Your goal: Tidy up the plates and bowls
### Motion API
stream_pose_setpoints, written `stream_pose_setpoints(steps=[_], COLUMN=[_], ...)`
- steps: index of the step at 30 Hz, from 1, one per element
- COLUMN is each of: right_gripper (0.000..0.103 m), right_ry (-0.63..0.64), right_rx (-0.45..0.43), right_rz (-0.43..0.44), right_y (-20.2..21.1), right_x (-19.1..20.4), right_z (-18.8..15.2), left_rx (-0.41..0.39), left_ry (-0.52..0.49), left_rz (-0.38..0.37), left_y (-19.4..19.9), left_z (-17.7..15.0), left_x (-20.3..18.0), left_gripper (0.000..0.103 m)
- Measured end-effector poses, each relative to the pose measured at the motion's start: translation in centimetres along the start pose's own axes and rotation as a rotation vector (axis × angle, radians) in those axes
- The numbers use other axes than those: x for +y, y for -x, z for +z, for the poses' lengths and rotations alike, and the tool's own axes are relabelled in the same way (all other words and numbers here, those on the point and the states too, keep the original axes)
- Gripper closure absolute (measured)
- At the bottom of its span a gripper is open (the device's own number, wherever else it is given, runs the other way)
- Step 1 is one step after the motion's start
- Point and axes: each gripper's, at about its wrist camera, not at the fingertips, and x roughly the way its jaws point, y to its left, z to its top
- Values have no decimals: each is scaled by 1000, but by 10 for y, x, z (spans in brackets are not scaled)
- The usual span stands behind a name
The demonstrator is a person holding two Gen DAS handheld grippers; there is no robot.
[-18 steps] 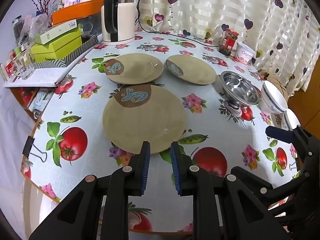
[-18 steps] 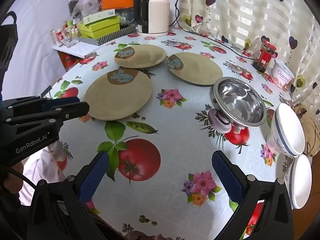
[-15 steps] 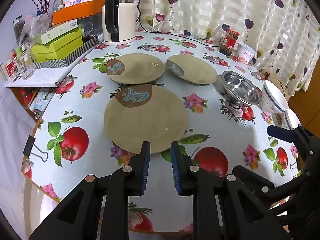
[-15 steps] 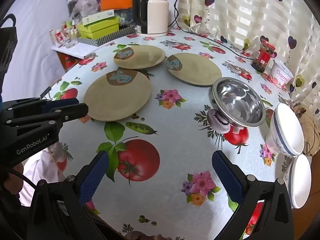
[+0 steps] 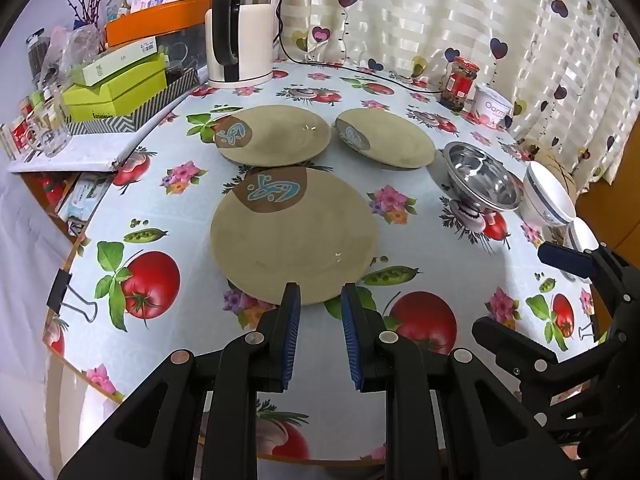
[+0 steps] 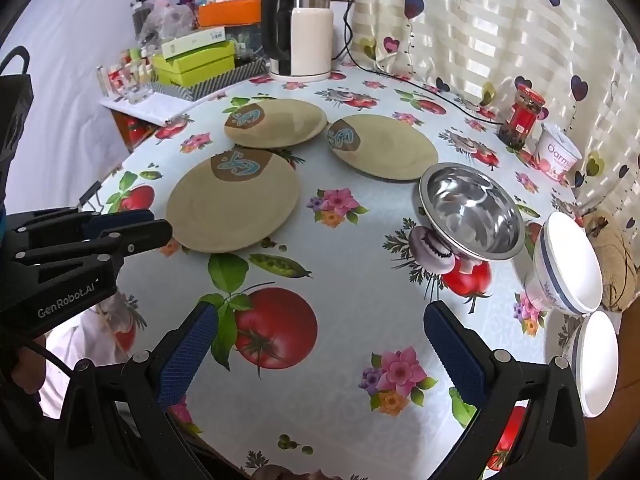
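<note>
Three tan plates with a brown-and-blue patch lie on the flowered table. The near plate (image 5: 294, 232) (image 6: 234, 200) lies just ahead of my left gripper (image 5: 318, 308), whose jaws stand narrowly apart and empty. Two more plates (image 5: 276, 134) (image 5: 386, 138) lie behind it. A steel bowl (image 5: 482, 178) (image 6: 472, 210) and two white bowls (image 6: 568, 264) (image 6: 596, 364) stand along the right edge. My right gripper (image 6: 320, 344) is wide open and empty above the near table.
A kettle (image 5: 240, 32) stands at the back. Green boxes (image 5: 120, 84) and glasses crowd a side shelf at the left. A red jar (image 6: 522, 118) and a yoghurt tub (image 6: 558, 156) stand at the back right, by the curtain. A binder clip (image 5: 60, 290) grips the table's left edge.
Both views have shifted slightly nearer the table. The near plate sits a little closer to my left gripper. Jaw openings are unchanged.
</note>
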Motion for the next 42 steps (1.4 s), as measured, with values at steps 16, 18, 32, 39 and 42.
stream_pose_setpoints(steps=[16, 18, 32, 39, 42], right_gripper=[0, 0, 0, 0, 0], right_ry=[-5, -2, 17, 24, 24], right_rx=[-2, 0, 17, 19, 20], right_rz=[2, 2, 32, 32, 33], right_y=[-2, -2, -3, -3, -4], right_x=[-2, -2, 5, 7, 7], right_z=[0, 0, 0, 1, 2], left_rx=[6, 7, 9, -1, -1], left_ry=[-18, -13, 17, 17, 15], left_rz=[13, 9, -17, -6, -2], left_y=[0, 0, -3, -1, 0], left_z=[2, 2, 1, 0, 0], left_x=[-3, -2, 4, 4, 4], left_gripper=[81, 81, 81, 81, 81])
